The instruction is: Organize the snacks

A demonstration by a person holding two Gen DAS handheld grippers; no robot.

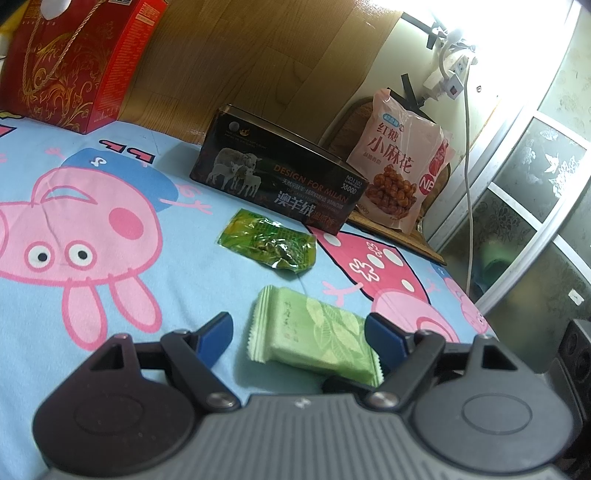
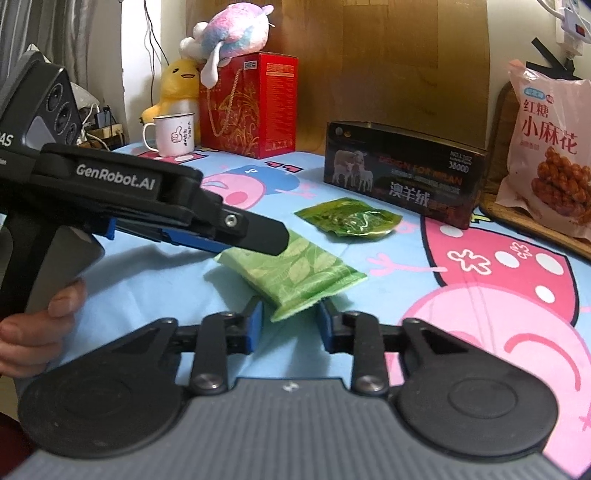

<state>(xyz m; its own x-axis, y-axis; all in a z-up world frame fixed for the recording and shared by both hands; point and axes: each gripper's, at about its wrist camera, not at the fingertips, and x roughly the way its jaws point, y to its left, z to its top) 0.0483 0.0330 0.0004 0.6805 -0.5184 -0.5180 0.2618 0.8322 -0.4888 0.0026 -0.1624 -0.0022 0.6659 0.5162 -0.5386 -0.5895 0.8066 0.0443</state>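
A light green snack packet (image 1: 314, 339) (image 2: 295, 273) lies on the cartoon bedsheet (image 1: 110, 295). My left gripper (image 1: 301, 328) is open around it: the right fingertip (image 1: 384, 328) touches the packet's edge, while the left one stands clear. In the right wrist view the left gripper (image 2: 273, 240) reaches over the packet's far end. My right gripper (image 2: 291, 325) is shut on the packet's near crimped end. A shiny green foil pouch (image 1: 269, 240) (image 2: 349, 218) lies beyond, in front of a dark open box (image 1: 280, 177) (image 2: 402, 173).
A pink bag of fried twists (image 1: 399, 166) (image 2: 550, 155) leans at the right on a woven mat. A red gift box (image 1: 74, 62) (image 2: 251, 107), a white mug (image 2: 173, 133) and plush toys (image 2: 229, 29) stand at the back left. A hand (image 2: 33, 332) holds the left gripper.
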